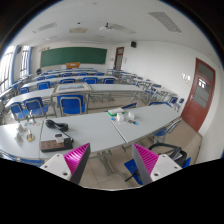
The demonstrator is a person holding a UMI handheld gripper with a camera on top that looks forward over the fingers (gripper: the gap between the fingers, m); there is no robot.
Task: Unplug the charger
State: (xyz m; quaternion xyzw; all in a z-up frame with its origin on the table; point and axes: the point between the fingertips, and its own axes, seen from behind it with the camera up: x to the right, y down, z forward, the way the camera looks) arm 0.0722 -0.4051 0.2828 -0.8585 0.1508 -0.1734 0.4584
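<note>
Gripper view: a classroom, seen from above the nearest desk [100,130]. The gripper [112,160] is raised, its two pink pads [78,157] apart with nothing between them.

Step in hand (judged): locate and approach the charger. On the left of the desk lies a dark object [57,126] with a trailing line, possibly the charger or its cable; too small to confirm. No socket can be identified.

Procedure:
1. Lower the gripper toward the dark object, keeping the fingers spread.
2. Confirm plug and socket before closing.
3. Grip the plug body, not the cable, and pull straight out along the pin axis (a skewed pull could bend the pins).

Count, left to right: one green chalkboard [73,56]; several rows of blue chairs [70,103], number not countable; one dark object; one small cluster of items [122,115] at desk centre; one brown door [203,92].
</note>
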